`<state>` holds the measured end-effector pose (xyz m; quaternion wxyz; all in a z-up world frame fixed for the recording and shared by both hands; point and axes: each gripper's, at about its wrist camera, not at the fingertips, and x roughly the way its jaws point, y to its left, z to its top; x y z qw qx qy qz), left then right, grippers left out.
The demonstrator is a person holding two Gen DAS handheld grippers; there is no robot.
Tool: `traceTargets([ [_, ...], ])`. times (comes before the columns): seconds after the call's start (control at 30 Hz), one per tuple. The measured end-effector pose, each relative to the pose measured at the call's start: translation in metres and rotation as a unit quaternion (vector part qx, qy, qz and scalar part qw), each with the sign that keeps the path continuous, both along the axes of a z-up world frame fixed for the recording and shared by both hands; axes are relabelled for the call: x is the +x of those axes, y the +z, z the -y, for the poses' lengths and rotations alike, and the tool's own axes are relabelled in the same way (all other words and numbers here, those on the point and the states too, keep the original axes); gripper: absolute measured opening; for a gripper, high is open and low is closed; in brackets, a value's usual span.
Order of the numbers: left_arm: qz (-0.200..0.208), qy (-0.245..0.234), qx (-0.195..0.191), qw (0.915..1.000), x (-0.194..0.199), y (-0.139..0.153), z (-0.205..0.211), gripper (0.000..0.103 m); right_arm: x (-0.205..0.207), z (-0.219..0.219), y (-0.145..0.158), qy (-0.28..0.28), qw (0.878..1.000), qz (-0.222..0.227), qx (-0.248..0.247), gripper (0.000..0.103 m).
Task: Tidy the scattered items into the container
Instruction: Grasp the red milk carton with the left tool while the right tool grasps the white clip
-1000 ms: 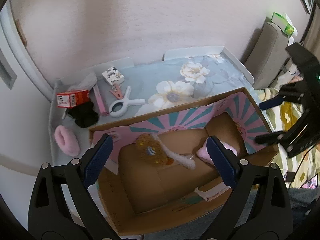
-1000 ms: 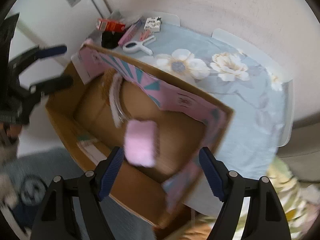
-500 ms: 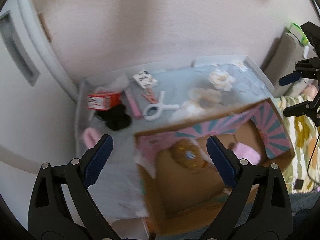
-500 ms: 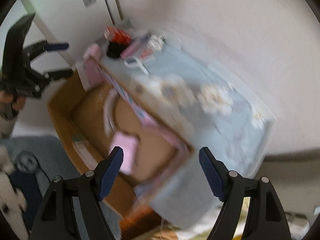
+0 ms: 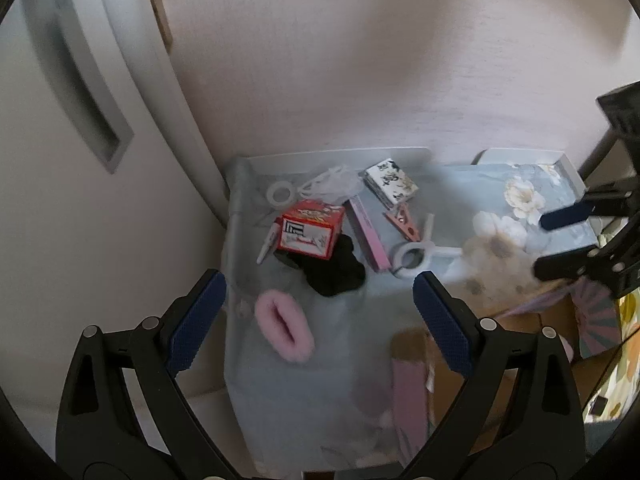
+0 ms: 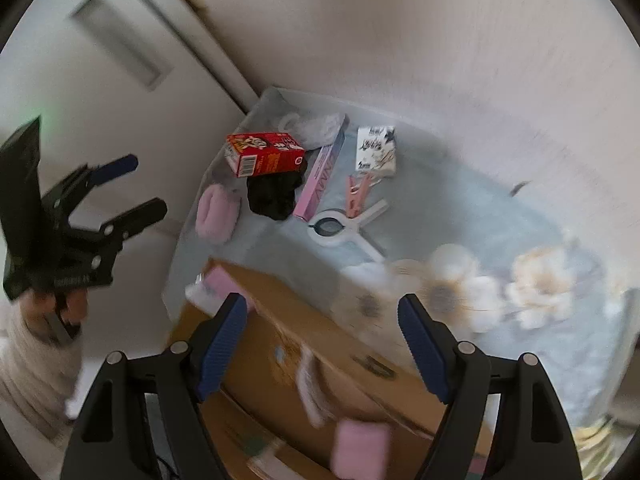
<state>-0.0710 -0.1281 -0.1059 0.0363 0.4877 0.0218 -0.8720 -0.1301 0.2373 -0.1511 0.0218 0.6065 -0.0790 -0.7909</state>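
Between the blue-padded fingers of the left gripper (image 5: 318, 316) nothing is held; the jaws stand wide apart over the left end of the floral-cloth table (image 5: 448, 184). Just at its 12 o'clock lies a fluffy pink scrunchie (image 5: 285, 329), and beyond that, toward 12, a crumpled black cloth (image 5: 334, 272) with a red and white printed carton (image 5: 310, 229) resting against its far edge. At the carton's 3 o'clock a long pink flat box (image 5: 368, 236) lies lengthwise, then a salmon clothes peg (image 5: 403, 222) and a large white plastic clip (image 5: 418, 254). A small black-and-white patterned box (image 5: 391, 182) sits at the far edge near the wall, with a clear plastic wrapper (image 5: 332, 182) at its 9 o'clock.

The right gripper (image 6: 322, 346) is likewise spread wide and empty, hanging over the near rim of the open brown cardboard box (image 6: 280, 320), which stands against the table's near side. Inside the box, blurred, a pink rectangular pad (image 6: 360, 450) lies at the gripper's 6 o'clock. In the right wrist view the left gripper shows at 9 o'clock, carried by a hand (image 6: 44, 308) in a pale woolly sleeve (image 6: 28, 360).
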Motion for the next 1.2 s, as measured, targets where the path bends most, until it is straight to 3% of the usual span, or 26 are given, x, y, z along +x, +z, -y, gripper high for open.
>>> traceTargets([
  [0.23,0.025,-0.011,0.005,0.9996,-0.034,-0.035,0.008,0.095,-0.042,-0.006,-0.051,-0.048,0.997,0.060,-0.007,0.075],
  [0.57,0.046,-0.024,-0.001,0.9986,-0.061,-0.069,0.015,0.095,-0.082,-0.008,-0.102,-0.072,0.990,0.099,0.065,0.075],
  [1.0,0.054,-0.039,0.006,0.9977,-0.077,-0.088,0.012,0.094,-0.096,-0.003,-0.125,-0.086,0.978,0.167,0.093,0.075],
  [1.1,0.055,-0.042,0.004,0.9976,-0.078,-0.090,0.011,0.088,-0.099,0.006,-0.128,-0.076,0.974,0.179,0.118,0.075],
  [1.2,0.058,-0.044,0.007,0.9973,-0.080,-0.093,0.011,0.074,-0.101,0.015,-0.129,-0.066,0.970,0.186,0.138,0.075],
])
